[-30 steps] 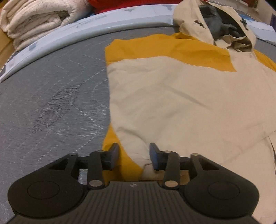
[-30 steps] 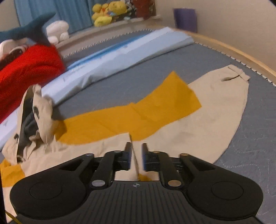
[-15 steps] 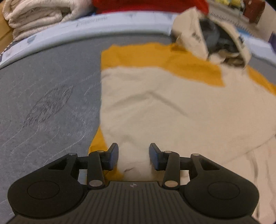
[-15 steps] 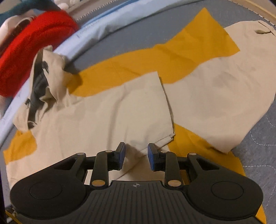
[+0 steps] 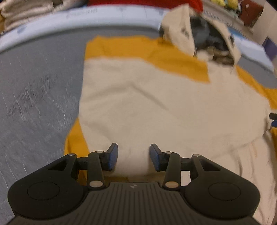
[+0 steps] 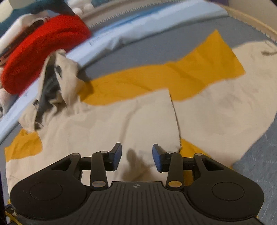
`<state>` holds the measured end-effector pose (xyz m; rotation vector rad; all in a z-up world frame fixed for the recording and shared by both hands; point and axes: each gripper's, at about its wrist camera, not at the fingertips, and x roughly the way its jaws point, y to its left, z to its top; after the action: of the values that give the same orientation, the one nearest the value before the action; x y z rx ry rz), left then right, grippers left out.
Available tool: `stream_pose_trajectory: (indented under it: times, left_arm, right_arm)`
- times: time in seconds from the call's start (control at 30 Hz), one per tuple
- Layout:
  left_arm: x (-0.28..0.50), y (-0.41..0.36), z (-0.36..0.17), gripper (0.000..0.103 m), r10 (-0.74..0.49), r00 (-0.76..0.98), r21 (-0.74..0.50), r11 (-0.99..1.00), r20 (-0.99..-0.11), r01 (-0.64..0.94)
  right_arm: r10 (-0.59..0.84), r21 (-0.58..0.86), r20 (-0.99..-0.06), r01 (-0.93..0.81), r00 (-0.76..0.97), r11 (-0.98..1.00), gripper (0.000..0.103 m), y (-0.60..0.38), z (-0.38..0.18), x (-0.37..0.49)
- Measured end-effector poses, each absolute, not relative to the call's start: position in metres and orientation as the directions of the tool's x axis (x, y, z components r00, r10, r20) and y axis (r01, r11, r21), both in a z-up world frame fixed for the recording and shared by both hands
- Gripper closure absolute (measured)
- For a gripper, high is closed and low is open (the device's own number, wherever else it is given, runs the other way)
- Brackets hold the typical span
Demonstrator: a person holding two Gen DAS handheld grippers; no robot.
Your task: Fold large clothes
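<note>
Jacket (image 5: 164, 107) beneath both parted claws

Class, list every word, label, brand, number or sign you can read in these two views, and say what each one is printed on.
No text can be read in either view.
Pale blue strip along the bed edge: dark print, too blurred to read.
Same strip in the right wrist view: print there, also blurred.
Hood of the beige and yellow jacket: small dark patches, unreadable.
Each claw body: a small round emblem, not lettering.
</note>
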<state>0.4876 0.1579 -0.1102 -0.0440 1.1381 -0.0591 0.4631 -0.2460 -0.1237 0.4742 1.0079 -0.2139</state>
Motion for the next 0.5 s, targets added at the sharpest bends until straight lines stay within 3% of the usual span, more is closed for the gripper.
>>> stream_pose_trajectory:
  times: [0.13,0.5]
  left_arm:
    - [0.488,0.152,-0.103,0.057,-0.047,0.439,-0.037,0.999,-0.897,0.032]
    - [0.455,0.106,-0.064,0.057,-0.076,0.575,0.016,0.988,-0.815,0.154]
  right_arm:
    - [0.049,0.277,-0.89,0.452,0.453,0.848,0.062,-0.254,-0.138,0.462]
    - [-0.038,0.249,-0.784,0.371,0.62,0.895,0.062,-0.255,-0.089,0.445]
